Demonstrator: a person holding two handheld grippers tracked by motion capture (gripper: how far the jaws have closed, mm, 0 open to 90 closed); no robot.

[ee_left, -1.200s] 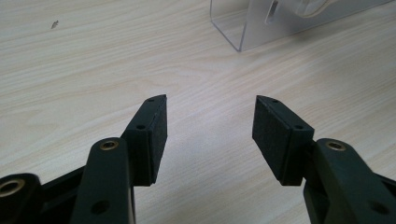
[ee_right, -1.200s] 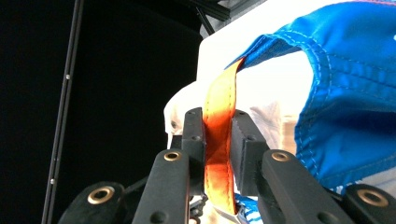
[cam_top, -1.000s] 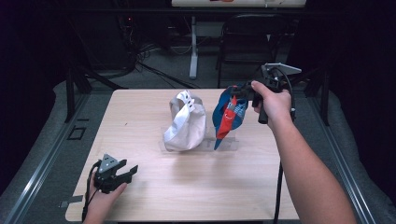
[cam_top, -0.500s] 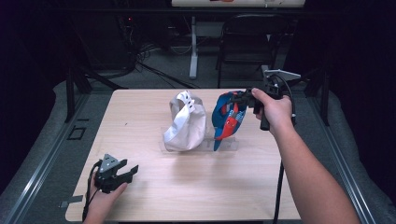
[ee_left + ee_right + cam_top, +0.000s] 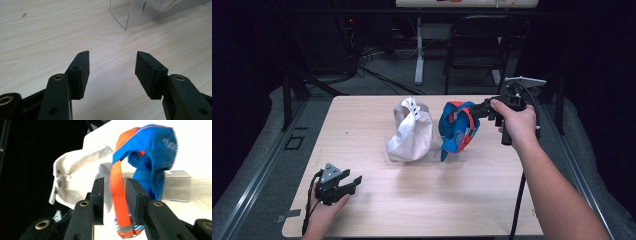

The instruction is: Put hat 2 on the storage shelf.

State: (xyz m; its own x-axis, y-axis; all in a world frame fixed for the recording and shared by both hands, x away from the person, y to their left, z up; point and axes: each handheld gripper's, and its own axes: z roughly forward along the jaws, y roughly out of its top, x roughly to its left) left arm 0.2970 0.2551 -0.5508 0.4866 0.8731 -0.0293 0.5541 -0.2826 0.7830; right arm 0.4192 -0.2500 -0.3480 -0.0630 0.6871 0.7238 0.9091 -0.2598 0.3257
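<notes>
On a pale wooden table (image 5: 372, 210) in a dark room, a blue cap (image 5: 455, 131) with an orange strap (image 5: 117, 195) sits upright on a clear stand (image 5: 457, 156) just beside a white cap (image 5: 411, 132). The right gripper (image 5: 478, 109) has just been opening, the strap hanging loose between its parted jaws. The left gripper (image 5: 351, 182) rests near the table's front edge, jaws spread wide on nothing.

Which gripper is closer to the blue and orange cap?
The right gripper: its fingers stand on either side of the blue and orange cap, around its orange strap. The left gripper rests far off at the table's near left corner.
</notes>
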